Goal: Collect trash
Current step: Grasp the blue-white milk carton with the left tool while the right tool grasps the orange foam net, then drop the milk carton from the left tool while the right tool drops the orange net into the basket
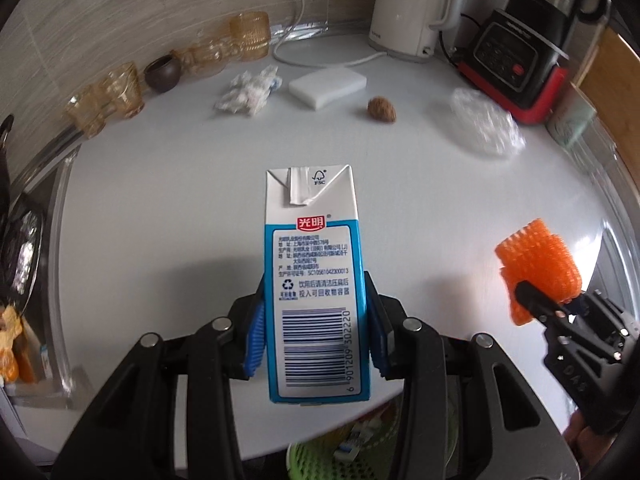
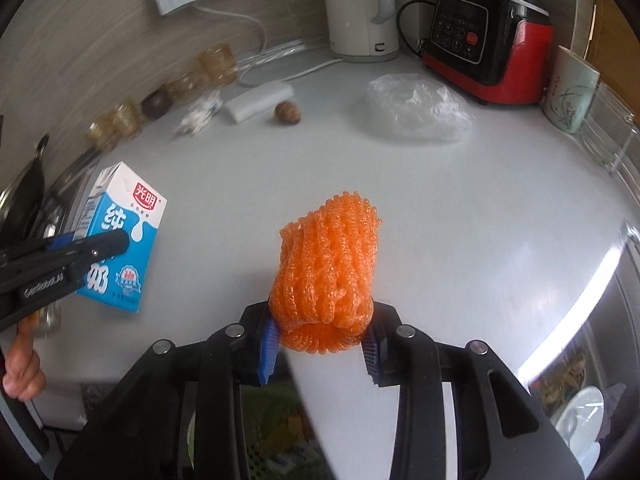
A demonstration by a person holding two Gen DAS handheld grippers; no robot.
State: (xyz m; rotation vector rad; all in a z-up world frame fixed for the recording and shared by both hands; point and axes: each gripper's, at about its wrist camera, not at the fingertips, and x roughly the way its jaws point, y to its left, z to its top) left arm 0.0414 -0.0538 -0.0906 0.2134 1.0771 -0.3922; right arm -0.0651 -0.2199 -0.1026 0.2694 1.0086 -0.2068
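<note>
Left claw clamps the light, crushable milk carton mid-body; right claw pinches springy orange foam net (compresses easily)

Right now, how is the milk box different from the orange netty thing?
The milk carton is a stiff, flat-sided box, blue and white with printing; the orange foam net is soft, bumpy, bunched up and plain orange. The left gripper holds the carton; the right gripper holds the net. Both are clamped and lifted off the white counter.

Amber glasses blurred; green basket mostly hidden under counter edge.
</note>
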